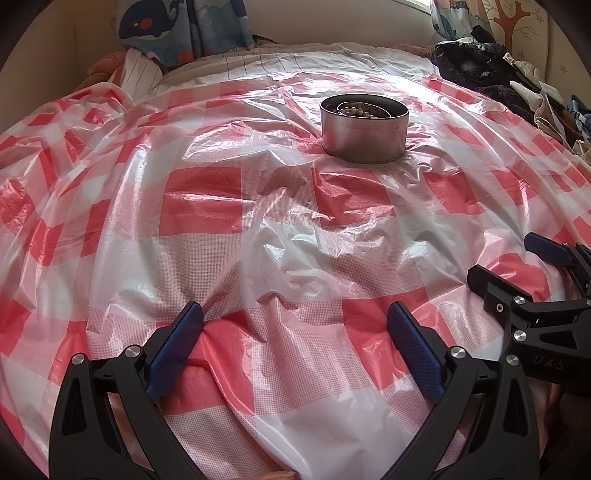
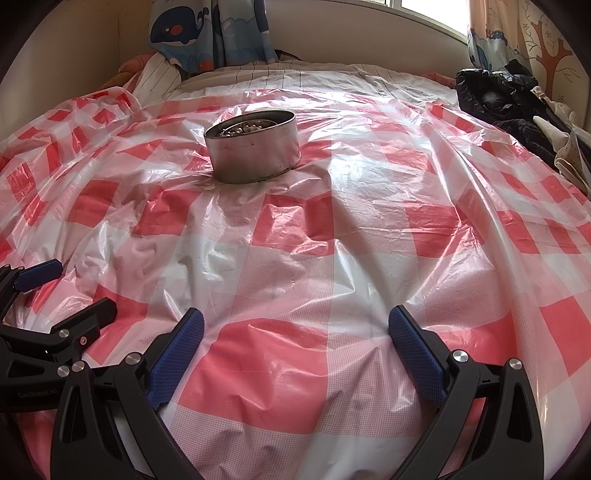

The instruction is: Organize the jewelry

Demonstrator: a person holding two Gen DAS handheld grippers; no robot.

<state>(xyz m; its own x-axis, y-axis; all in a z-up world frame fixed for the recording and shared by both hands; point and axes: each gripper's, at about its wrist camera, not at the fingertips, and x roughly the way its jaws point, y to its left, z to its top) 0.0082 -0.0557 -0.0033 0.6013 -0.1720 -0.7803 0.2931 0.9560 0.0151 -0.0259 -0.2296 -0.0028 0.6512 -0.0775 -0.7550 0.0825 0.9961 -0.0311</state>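
A round metal tin [image 1: 364, 133] stands upright on the red-and-white checked plastic sheet [image 1: 258, 221], holding beaded jewelry [image 1: 360, 109]. It also shows in the right wrist view [image 2: 254, 151] with the beads [image 2: 243, 130] inside. My left gripper [image 1: 295, 317] is open and empty, low over the sheet, well short of the tin. My right gripper [image 2: 295, 321] is open and empty too, beside the left one. The right gripper shows at the right edge of the left wrist view [image 1: 509, 254], and the left gripper shows at the left edge of the right wrist view [image 2: 74, 284].
The sheet covers a bed and is wrinkled. A pile of dark clothes [image 2: 502, 99] lies at the far right. Whale-print curtains [image 2: 207, 29] and a striped sheet [image 2: 295, 77] are at the back by the wall.
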